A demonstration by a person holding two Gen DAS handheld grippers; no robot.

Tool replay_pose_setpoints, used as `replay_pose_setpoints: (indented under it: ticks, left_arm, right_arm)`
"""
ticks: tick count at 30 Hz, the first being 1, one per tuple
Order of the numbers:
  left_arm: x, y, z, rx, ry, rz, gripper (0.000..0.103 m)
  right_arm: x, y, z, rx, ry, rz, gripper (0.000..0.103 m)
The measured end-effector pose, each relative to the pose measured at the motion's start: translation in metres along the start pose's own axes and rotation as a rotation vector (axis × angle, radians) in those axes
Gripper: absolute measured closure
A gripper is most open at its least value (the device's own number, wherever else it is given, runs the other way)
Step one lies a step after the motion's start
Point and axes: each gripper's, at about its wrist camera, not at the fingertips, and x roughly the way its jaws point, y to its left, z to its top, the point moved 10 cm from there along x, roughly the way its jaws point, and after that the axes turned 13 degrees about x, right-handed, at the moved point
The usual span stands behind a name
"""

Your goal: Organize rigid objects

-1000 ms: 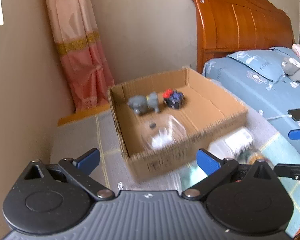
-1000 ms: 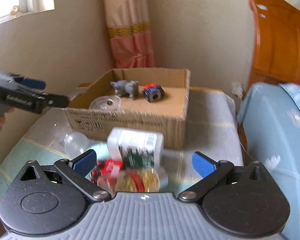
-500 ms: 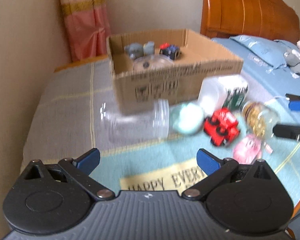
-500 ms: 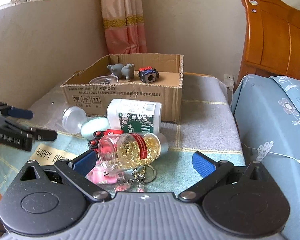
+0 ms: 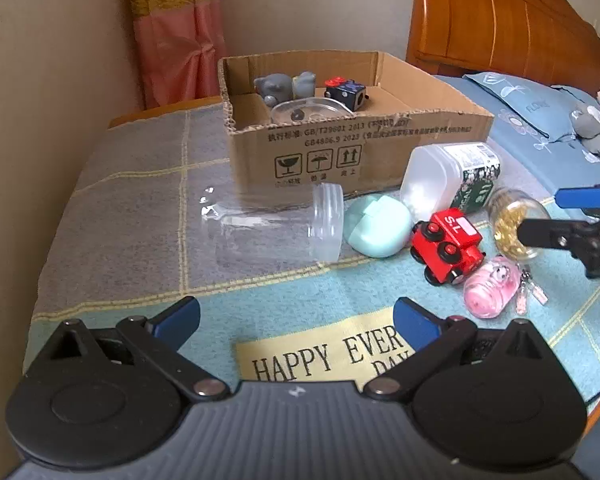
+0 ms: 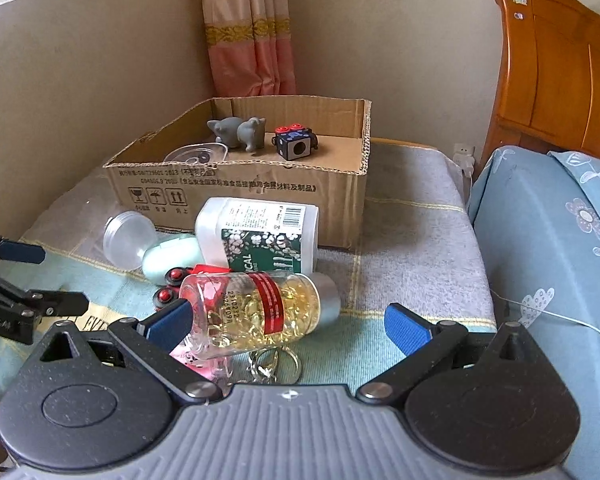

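Note:
An open cardboard box (image 5: pixel 380 148) (image 6: pixel 240 188) holds a grey elephant toy (image 6: pixel 238 132), a dark cube toy (image 6: pixel 296 142) and a clear lid (image 5: pixel 306 110). In front of it lie a clear jar (image 5: pixel 276 232), a mint green case (image 5: pixel 376 226), a white bottle (image 6: pixel 260 236), a red toy train (image 5: pixel 446 246), a capsule bottle (image 6: pixel 260 310) and a pink toy (image 5: pixel 490 292) with key rings (image 6: pixel 274 364). My left gripper (image 5: pixel 296 324) is open and empty, short of the clear jar. My right gripper (image 6: pixel 288 320) is open, with the capsule bottle lying between its fingers.
The objects lie on a grey and teal blanket (image 5: pixel 140 208) printed "HAPPY EVER". A wall runs along the left. A bed with blue bedding (image 6: pixel 548 232) and a wooden headboard (image 6: pixel 556 64) stands to the right; a curtain (image 6: pixel 248 28) hangs behind the box.
Both grippers have drawn back and down from the box to the loose objects in front of it. Both stay open.

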Motion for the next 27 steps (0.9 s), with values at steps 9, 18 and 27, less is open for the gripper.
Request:
replay_pose_setpoints:
  ticks: [9,18,27]
  left_arm:
    - [0.004,-0.014,0.004,0.043,0.0,-0.029,0.001]
    - [0.004,-0.024,0.009,0.063,-0.005,-0.042,0.001]
    - [-0.011,-0.031,0.014,0.072,-0.034,-0.061,0.001]
  right_arm:
    - [0.022,-0.018,-0.01,-0.001,0.048,-0.079,0.0]
    - [0.015,-0.014,-0.027,-0.045,0.074,-0.093,0.0]
    - [0.015,0.028,-0.047,-0.077,0.12,-0.003,0.0]
